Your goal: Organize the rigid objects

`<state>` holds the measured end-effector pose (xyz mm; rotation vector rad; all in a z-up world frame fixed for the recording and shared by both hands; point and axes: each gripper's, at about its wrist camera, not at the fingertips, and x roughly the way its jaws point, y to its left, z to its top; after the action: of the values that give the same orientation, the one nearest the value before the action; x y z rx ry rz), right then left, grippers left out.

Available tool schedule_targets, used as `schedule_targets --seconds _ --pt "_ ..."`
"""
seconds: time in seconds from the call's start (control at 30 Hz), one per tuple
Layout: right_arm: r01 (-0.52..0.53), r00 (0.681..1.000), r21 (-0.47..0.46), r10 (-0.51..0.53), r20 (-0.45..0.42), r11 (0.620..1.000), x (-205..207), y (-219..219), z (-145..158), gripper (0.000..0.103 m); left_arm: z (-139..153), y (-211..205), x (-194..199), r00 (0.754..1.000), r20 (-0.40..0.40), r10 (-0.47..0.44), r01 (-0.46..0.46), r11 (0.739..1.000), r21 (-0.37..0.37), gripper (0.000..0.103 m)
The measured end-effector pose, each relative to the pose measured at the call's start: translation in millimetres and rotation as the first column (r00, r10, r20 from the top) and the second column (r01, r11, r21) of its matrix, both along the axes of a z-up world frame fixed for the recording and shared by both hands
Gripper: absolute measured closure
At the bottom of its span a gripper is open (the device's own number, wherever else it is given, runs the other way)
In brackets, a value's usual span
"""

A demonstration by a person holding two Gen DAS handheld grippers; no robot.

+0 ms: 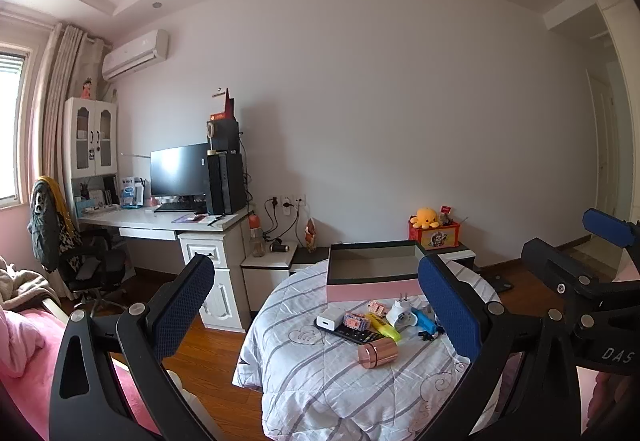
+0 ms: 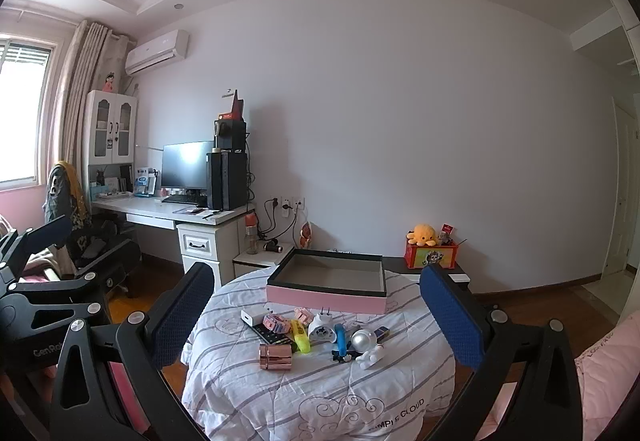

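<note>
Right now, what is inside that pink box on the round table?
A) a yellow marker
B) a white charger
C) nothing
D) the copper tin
C: the pink box shows only its bare dark inside, while the marker, copper tin and charger all lie on the quilt in front of it.

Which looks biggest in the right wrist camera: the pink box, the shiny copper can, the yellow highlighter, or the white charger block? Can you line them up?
1. pink box, biggest by far
2. copper can
3. yellow highlighter, close to the can, so that order is unsure
4. white charger block, smallest, though it sits a bit farther back
</note>
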<state>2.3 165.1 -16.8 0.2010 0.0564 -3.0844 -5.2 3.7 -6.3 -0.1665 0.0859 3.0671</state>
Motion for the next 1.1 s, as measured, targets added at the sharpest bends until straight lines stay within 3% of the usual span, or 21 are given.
schedule_targets --seconds 1.1 --pt "0.007 1.0 0.012 -0.006 -0.013 1.0 6.4 0.0 4.9 0.0 3.8 6.0 5.3 1.0 -0.014 -0.015 0.015 1.0 -0.005 0.0"
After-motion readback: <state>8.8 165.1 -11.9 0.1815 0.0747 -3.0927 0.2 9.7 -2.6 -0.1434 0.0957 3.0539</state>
